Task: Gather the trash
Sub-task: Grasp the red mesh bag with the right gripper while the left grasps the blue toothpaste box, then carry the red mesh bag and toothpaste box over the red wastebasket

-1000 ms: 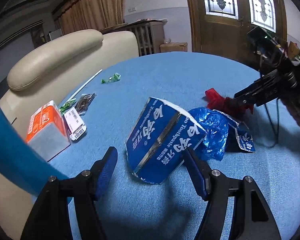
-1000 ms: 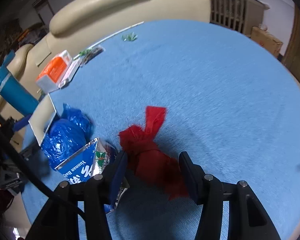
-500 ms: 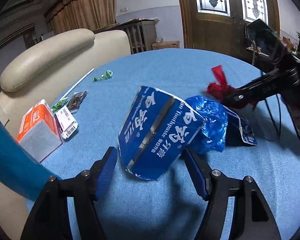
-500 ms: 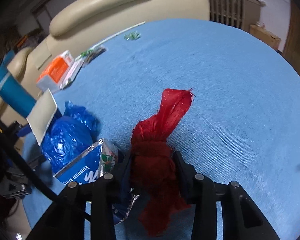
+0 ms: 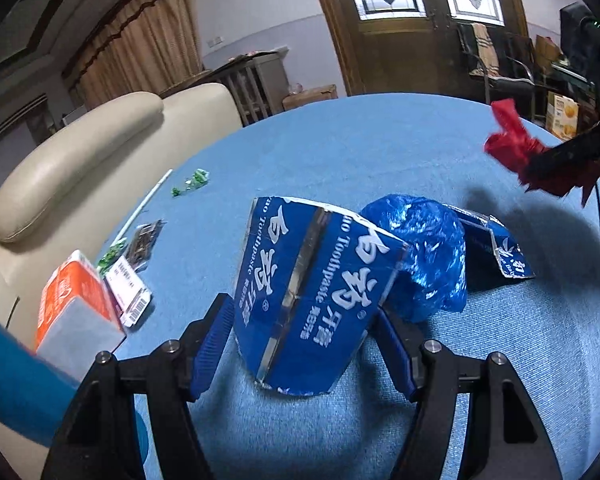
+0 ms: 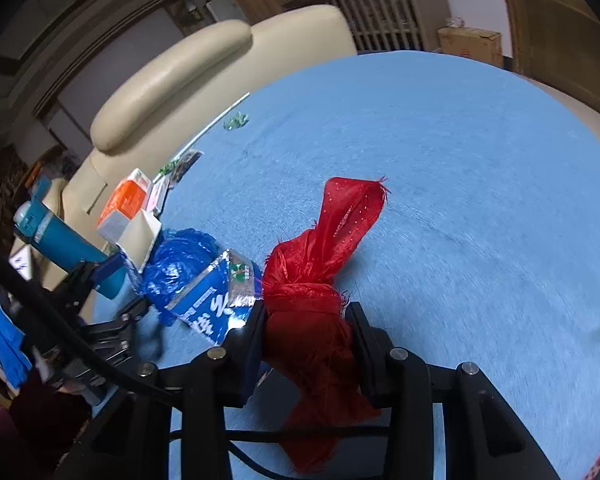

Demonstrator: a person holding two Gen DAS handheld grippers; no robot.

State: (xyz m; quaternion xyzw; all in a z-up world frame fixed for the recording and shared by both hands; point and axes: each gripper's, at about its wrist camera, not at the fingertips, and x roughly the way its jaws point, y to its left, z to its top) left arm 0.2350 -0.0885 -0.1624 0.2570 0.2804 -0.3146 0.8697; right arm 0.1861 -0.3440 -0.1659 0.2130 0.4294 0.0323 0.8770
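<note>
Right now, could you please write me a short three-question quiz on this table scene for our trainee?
1. True or false: the right tool is shut on the knotted red mesh fabric.
2. Which item stands between the left tool's blue pads? A) orange and white carton B) blue toothpaste box C) white straw
3. Fill in: the crumpled blue plastic bag lies directly beside the toothpaste box, on the ____ tablecloth.

Key
1. True; its jaws have just been closing, and the pads now squeeze the fabric.
2. B; the orange and white carton and white straw lie further off near the table's edge.
3. Light blue.
</note>
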